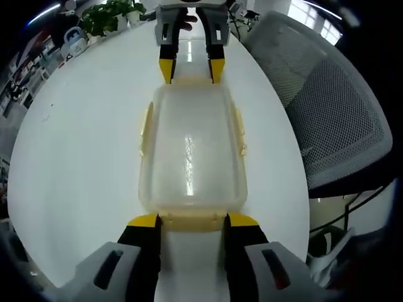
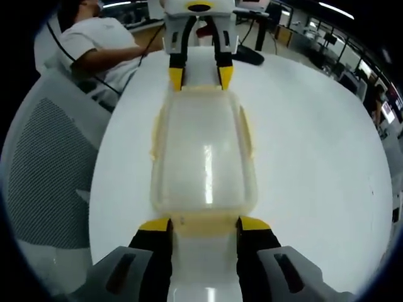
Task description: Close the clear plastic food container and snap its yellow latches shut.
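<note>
A clear plastic food container (image 1: 192, 151) (image 2: 204, 151) lies lengthwise on the white table (image 1: 82, 145) with its lid on. Pale yellow latches (image 1: 238, 129) (image 2: 247, 135) run along its long sides and stand slightly out from the walls. My left gripper (image 1: 192, 221) is open, its yellow-tipped jaws flanking the near end latch (image 1: 192, 223). Facing it at the container's other end is my right gripper (image 1: 191, 70), also open. In the right gripper view that gripper (image 2: 204, 224) straddles its end latch (image 2: 204, 225), and the left gripper (image 2: 200, 77) stands at the far end.
A grey mesh office chair (image 1: 327, 107) (image 2: 44, 170) stands close beside the table edge. Potted plants (image 1: 110, 16) sit at the table's far end in the left gripper view. A seated person in a white shirt (image 2: 94, 44) and a dark object (image 2: 247, 55) lie beyond the left gripper.
</note>
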Tool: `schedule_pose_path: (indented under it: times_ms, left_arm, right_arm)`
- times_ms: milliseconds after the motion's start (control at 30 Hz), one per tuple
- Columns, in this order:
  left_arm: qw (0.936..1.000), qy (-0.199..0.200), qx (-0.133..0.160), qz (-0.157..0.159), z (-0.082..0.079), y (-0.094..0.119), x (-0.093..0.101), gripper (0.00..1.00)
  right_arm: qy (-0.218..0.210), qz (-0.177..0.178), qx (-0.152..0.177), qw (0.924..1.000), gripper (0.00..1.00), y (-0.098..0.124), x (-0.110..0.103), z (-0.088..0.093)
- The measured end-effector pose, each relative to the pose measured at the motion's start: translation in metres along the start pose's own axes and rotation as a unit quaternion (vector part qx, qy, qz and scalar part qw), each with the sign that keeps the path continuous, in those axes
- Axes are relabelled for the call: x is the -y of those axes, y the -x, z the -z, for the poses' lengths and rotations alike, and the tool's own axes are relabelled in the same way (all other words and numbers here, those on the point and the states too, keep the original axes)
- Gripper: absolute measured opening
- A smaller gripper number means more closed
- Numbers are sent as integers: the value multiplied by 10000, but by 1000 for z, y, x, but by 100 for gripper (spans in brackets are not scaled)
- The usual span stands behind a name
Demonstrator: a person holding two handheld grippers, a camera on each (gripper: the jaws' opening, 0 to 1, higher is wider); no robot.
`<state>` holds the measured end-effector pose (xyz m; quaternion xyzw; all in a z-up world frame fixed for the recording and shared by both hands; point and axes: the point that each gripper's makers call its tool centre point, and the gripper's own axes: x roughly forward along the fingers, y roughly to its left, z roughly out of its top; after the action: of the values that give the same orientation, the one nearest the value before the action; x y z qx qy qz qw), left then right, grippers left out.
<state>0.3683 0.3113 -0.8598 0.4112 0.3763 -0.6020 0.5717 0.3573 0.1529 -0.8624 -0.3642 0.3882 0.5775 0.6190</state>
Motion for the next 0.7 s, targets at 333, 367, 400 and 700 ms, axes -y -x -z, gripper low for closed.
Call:
schedule_pose_path:
  times_ms: [333, 367, 400, 700]
  left_arm:
    - [10000, 1, -30, -3, 0, 0, 1, 38]
    - [10000, 1, -36, -2, 0, 0, 2, 38]
    - [10000, 2, -41, -3, 0, 0, 2, 38]
    - [9999, 17, -73, -84, -2, 8, 1, 38]
  right_arm:
    - [37, -15, -1, 10000, 38, 2, -1, -1]
    - [56, -31, 8, 10000, 38, 2, -2, -1]
    - [59, -28, 24, 10000, 38, 3, -2, -1]
    - [112, -6, 57, 9999, 38, 10, 1, -5]
